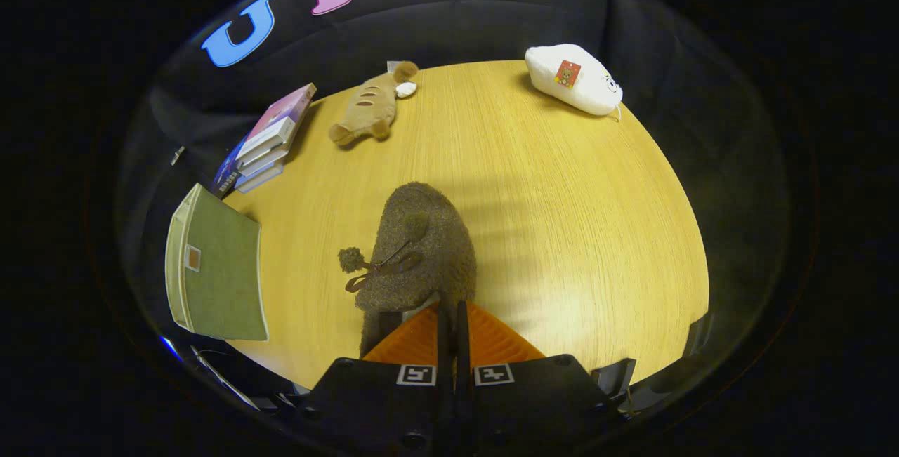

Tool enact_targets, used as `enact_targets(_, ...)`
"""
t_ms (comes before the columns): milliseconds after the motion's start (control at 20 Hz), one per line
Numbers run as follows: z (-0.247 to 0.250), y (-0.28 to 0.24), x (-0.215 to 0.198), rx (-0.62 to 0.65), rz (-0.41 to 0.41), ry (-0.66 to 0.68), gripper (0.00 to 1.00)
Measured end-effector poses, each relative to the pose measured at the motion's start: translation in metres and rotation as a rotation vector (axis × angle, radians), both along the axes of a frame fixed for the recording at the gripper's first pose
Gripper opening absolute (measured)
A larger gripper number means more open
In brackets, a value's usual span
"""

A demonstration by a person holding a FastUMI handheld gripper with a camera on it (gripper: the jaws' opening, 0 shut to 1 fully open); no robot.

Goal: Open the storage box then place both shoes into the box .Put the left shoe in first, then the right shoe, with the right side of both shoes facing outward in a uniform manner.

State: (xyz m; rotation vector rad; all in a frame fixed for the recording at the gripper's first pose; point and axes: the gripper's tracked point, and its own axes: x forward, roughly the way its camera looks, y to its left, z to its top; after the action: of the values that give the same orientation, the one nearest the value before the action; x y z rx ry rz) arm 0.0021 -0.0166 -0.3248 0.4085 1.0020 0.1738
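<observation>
**One shoe in hand, the box still closed**

One fuzzy brown-grey slipper shoe with a pom-pom bow (420, 250) lies on the pale wood-grain surface (562, 218) just ahead of the tongs (453, 316), its near edge reaching in between them. The tongs stand drawn nearly together, with only a thin slit between the fingers, and they seem to be pinching the slipper's rim or heel; the fingers hide the contact itself, so a firm clamp is a likely reading rather than a certain one. Whether this is the left or the right shoe cannot be told from here.

To the left of the slipper, near the edge of the surface, sits the flat olive-green storage box with a cream rim (214, 271). Its lid looks to be down, so the opening step appears not yet done, and no shoe is in it.

Beyond the box lies a small stack of books with a pink-purple cover on top (267, 137). Farther back are a tan plush animal toy (369, 109) and, well apart from it to the right, a white plush toy with a small tag (572, 78).

As I judge it, the task is at its start: the box must be opened, then both shoes placed inside, right sides outward.
</observation>
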Motion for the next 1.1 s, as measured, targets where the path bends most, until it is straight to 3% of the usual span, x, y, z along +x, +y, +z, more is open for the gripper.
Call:
enact_targets(400, 0.102, 0.064, 0.0, 0.112, 0.002, -0.097, 0.05)
enact_targets(650, 0.163, 0.127, -0.001, 0.176, 0.051, -0.166, 0.05)
enact_targets(1100, 0.213, 0.256, -0.011, 0.28, 0.141, -0.154, 0.05)
